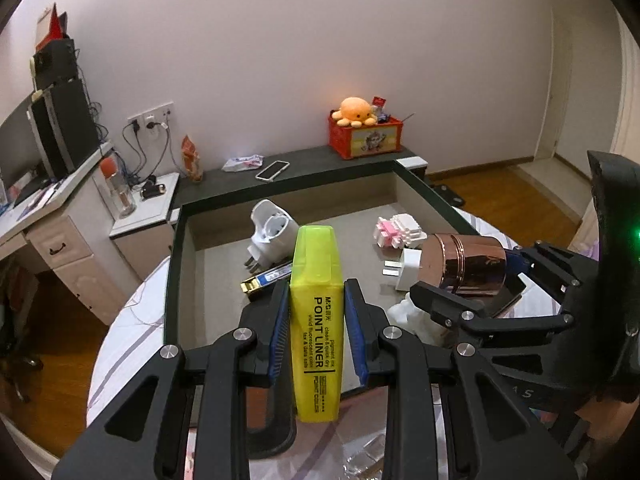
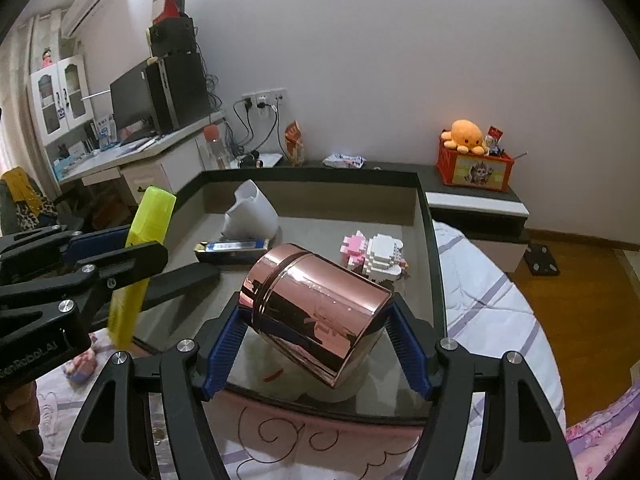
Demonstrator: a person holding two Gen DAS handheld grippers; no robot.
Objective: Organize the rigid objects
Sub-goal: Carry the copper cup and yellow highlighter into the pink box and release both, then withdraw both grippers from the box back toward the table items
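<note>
My left gripper (image 1: 317, 312) is shut on a yellow highlighter (image 1: 316, 312) and holds it upright over the near edge of the dark-rimmed tray (image 1: 170, 280). My right gripper (image 2: 316, 320) is shut on a copper-coloured tin (image 2: 316, 312), tilted, above the tray's (image 2: 436, 264) near right part. The tin also shows in the left wrist view (image 1: 464, 262), and the highlighter in the right wrist view (image 2: 140, 256). In the tray lie a white adapter (image 1: 270, 236), a blue-and-gold box (image 1: 266, 278), a pink-and-white brick figure (image 1: 398, 232) and a white plug (image 1: 406, 270).
The tray rests on a bed with a white and purple sheet (image 2: 492, 300). Behind it a dark shelf (image 1: 304, 160) holds a phone (image 1: 272, 171), a red crate (image 1: 366, 138) with an orange plush, and a snack bag (image 1: 192, 160). A desk (image 1: 48, 208) stands at the left.
</note>
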